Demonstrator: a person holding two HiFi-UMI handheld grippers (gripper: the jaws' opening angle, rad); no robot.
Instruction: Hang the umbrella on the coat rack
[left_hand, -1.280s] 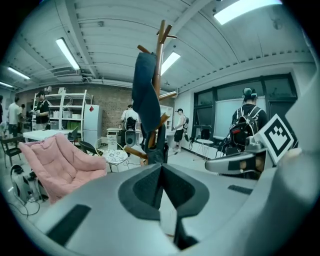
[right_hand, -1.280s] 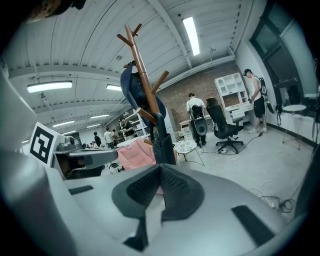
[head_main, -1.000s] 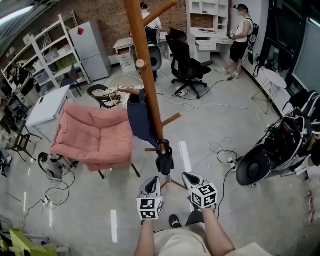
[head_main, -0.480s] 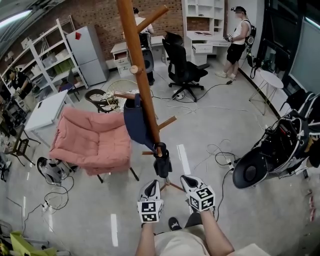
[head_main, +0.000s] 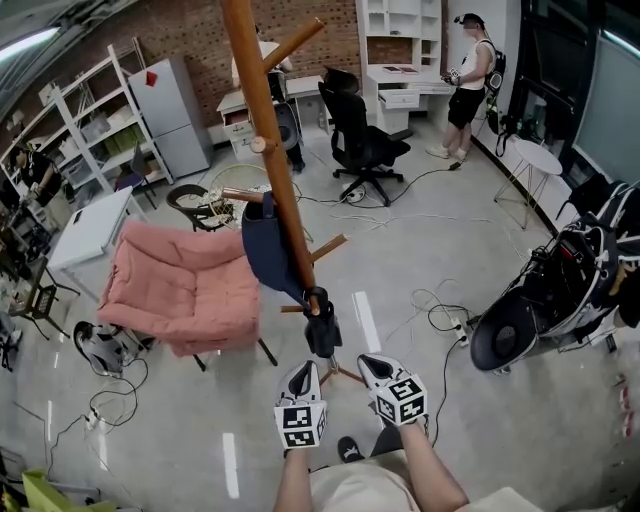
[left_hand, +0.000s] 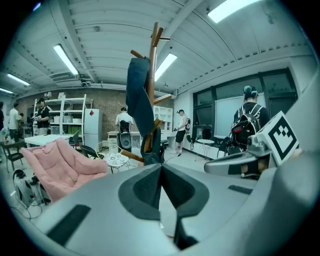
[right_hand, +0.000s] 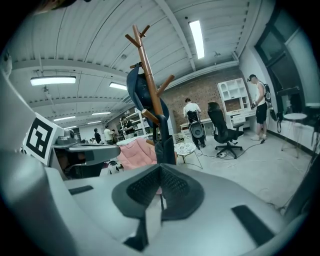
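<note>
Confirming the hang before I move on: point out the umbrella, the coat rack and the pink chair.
umbrella (head_main: 323, 334), head view, its folded black canopy.
coat rack (head_main: 262, 100), head view, upper part of the wooden pole.
pink chair (head_main: 180, 290), head view, seat cushion.

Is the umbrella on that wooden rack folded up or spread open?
Folded: the umbrella hangs as a slim dark bundle from the coat rack.
</note>
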